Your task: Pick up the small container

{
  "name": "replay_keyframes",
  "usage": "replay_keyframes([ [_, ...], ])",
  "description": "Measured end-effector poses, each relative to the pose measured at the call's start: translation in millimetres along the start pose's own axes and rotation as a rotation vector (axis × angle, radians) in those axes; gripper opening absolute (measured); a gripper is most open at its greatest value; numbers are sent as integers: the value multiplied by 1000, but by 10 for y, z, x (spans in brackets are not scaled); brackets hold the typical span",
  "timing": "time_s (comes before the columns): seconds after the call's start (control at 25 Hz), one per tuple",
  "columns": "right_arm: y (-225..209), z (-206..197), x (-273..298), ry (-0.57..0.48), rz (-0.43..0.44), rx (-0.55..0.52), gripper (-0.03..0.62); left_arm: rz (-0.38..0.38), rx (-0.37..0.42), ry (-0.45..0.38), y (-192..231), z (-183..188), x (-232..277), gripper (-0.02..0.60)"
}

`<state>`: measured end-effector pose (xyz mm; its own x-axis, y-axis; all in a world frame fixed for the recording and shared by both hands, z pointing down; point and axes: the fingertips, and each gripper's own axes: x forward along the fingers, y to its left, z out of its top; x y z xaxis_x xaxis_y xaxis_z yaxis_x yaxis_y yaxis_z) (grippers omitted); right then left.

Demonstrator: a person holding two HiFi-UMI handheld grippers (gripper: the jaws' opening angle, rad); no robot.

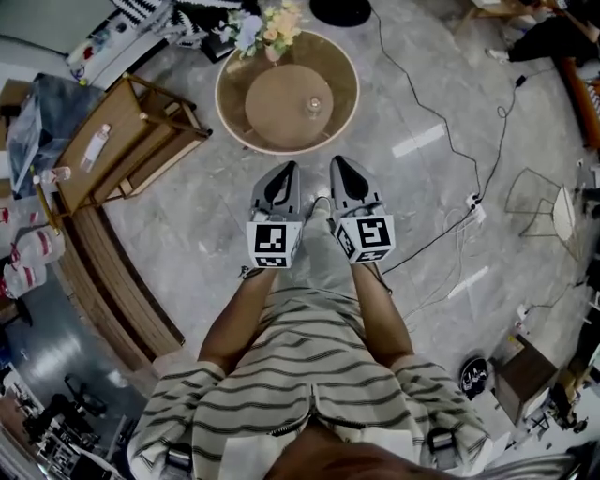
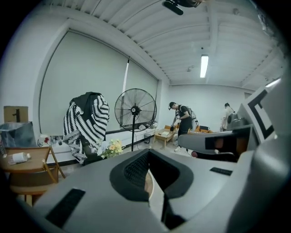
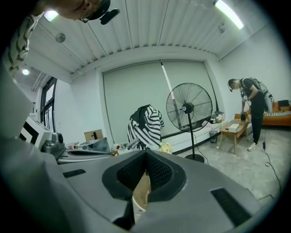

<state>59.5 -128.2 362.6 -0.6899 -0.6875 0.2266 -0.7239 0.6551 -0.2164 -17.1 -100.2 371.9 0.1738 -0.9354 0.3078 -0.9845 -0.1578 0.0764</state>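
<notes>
A small clear container stands on the round wooden table, right of its middle. A bunch of flowers sits at the table's far rim. Both grippers are held side by side above the floor, short of the table's near edge, pointing toward it. The left gripper has its jaws together with nothing between them, as the left gripper view also shows. The right gripper is shut and empty too. Only a tan sliver of the table shows through its jaw gap.
A wooden folding table with a bottle stands at the left. Cables and a power strip lie on the floor to the right, beside a wire chair. A standing fan and a person are farther off.
</notes>
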Motion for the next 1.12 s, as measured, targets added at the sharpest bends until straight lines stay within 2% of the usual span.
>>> replay_keyframes([
  [0.24,-413,-216,539,52,40,4,12,58,-26,52,145,-217,606,2],
  [0.44,-591,-477,828,92,49,7,12,89,-45,83,296,-450,865,2],
  [1.12,-1009,-1627,1772,206,2,8,12,80,-90,162,764,-1312,1680,2],
])
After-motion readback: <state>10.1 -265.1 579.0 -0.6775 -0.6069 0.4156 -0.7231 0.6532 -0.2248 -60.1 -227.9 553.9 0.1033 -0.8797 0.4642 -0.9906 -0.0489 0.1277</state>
